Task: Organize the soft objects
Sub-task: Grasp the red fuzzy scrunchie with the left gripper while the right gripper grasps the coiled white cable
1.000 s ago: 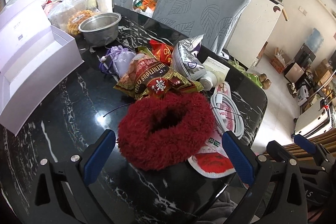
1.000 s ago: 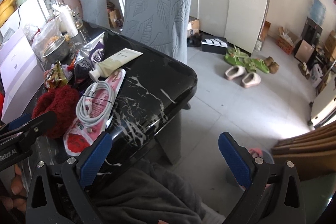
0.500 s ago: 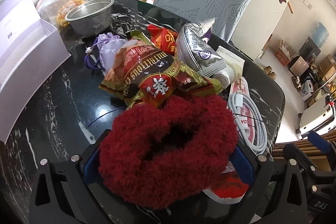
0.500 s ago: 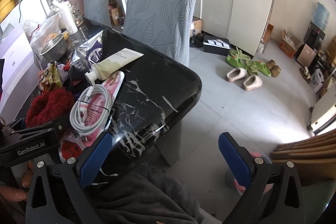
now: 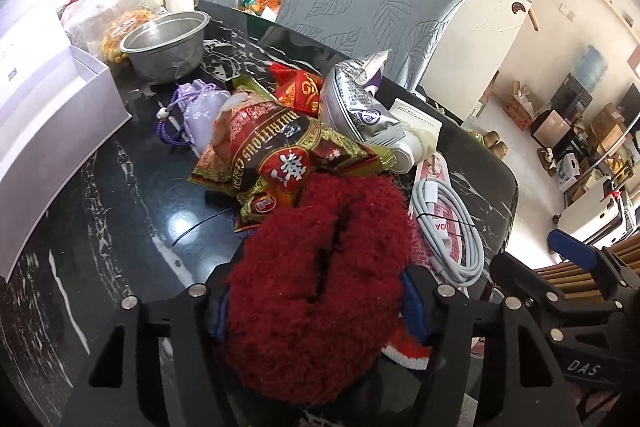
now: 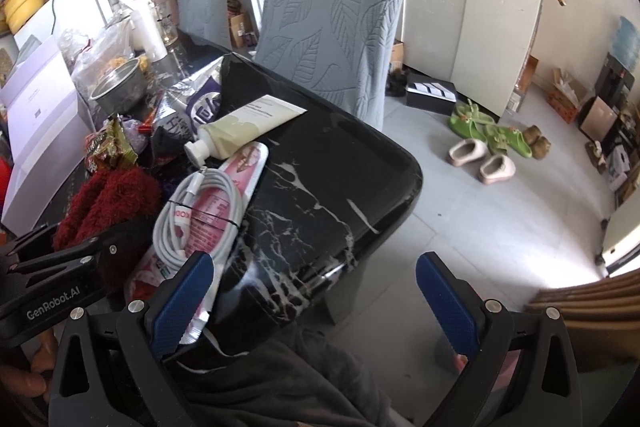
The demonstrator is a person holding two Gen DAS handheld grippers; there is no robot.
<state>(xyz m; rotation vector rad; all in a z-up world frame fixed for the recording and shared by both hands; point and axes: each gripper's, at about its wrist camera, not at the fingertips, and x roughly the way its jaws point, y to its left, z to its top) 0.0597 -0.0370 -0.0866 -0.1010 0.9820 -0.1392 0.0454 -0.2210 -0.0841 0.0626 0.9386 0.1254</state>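
Observation:
A fluffy dark-red ring (image 5: 320, 267) lies at the near edge of the black marble table (image 5: 120, 207), squeezed so its hole is a narrow slit. My left gripper (image 5: 316, 303) is closing on it, with the blue pads pressing its two sides and mostly buried in the fluff. The right wrist view shows the ring (image 6: 108, 199) at the left. A lilac drawstring pouch (image 5: 200, 107) rests farther back. My right gripper (image 6: 314, 303) stands open over the table's corner and the floor, nothing between its fingers.
Behind the ring lie a red-gold snack bag (image 5: 280, 155), a silver bag (image 5: 356, 99), a cream tube (image 5: 416, 139) and a coiled white cable (image 5: 448, 227). A metal bowl (image 5: 164, 43) and an open white box (image 5: 52, 115) stand left. A grey chair (image 5: 380, 3) is behind.
The left gripper came forward around the red ring, then its jaws narrowed onto it, flattening the round hole into a slit. The right gripper stayed open and barely shifted.

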